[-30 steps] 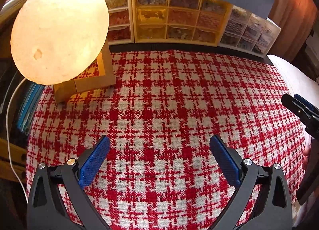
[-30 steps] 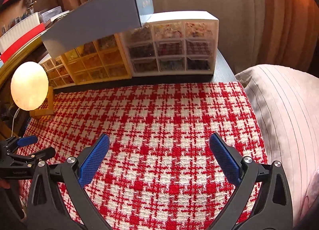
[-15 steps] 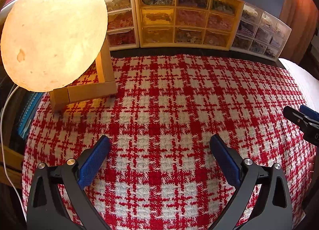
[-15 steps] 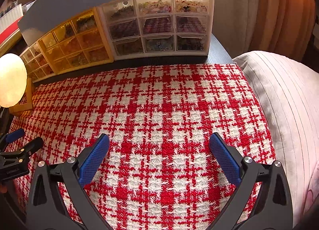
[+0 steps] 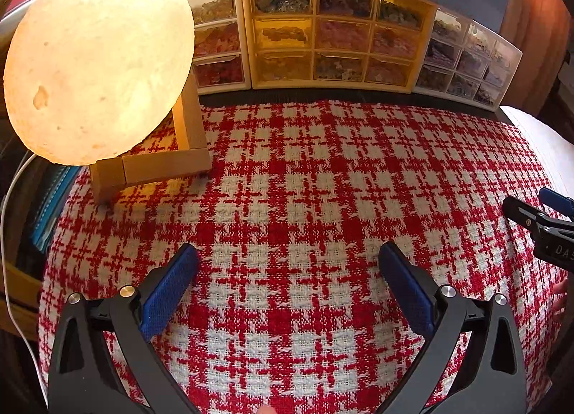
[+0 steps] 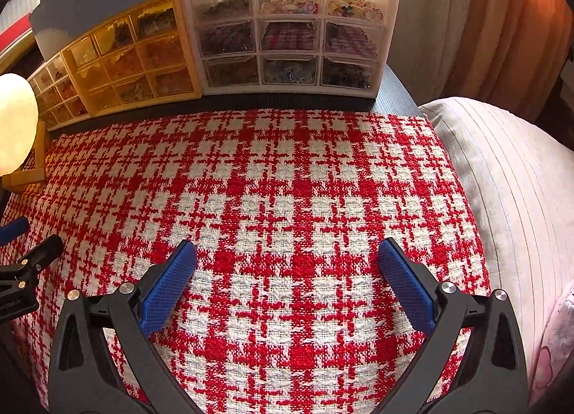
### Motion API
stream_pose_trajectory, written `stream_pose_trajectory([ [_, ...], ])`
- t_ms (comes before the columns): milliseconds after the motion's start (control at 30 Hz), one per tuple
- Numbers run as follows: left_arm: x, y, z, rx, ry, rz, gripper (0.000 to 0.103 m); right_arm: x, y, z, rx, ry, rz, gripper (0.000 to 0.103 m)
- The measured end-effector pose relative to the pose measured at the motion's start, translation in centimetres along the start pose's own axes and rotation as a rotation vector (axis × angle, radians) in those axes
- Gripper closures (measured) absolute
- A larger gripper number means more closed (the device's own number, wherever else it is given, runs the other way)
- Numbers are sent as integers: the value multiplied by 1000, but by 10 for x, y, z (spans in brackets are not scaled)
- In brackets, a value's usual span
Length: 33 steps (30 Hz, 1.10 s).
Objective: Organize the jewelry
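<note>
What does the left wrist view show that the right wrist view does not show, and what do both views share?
Only the left wrist view shows the whole glowing moon lamp on its wooden stand, plus a white cable.

Only the right wrist view shows the striped pillow and the orange curtain.

Both show the red checked cloth, the yellow drawer unit, the clear drawer unit, and both open grippers, left gripper and right gripper.

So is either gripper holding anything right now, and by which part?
Nothing is held. The left gripper and right gripper are both open, with only the checked cloth between their fingers.
</note>
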<state>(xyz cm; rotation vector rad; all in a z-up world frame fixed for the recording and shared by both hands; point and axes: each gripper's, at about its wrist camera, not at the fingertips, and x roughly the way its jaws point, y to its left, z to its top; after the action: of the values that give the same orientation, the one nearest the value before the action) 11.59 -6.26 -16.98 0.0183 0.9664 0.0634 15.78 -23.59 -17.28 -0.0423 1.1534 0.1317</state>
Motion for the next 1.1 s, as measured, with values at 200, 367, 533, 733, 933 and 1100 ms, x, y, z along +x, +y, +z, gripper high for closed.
stream_pose_trajectory([
  [200,0,0,0,0,0,1,3,0,-2,0,0,0,1,6],
  [367,1,-1,0,0,0,1,3,0,-2,0,0,0,1,6],
  [533,0,-1,0,0,0,1,3,0,-1,0,0,0,1,6],
  [733,0,0,0,0,-1,0,3,0,-2,0,-1,0,1,6],
  [933,0,-1,0,0,-1,1,3,0,-1,0,-1,0,1,6],
  [1100,1,-1,1,0,-1,1,3,0,-2,1,-1,0,2,6],
])
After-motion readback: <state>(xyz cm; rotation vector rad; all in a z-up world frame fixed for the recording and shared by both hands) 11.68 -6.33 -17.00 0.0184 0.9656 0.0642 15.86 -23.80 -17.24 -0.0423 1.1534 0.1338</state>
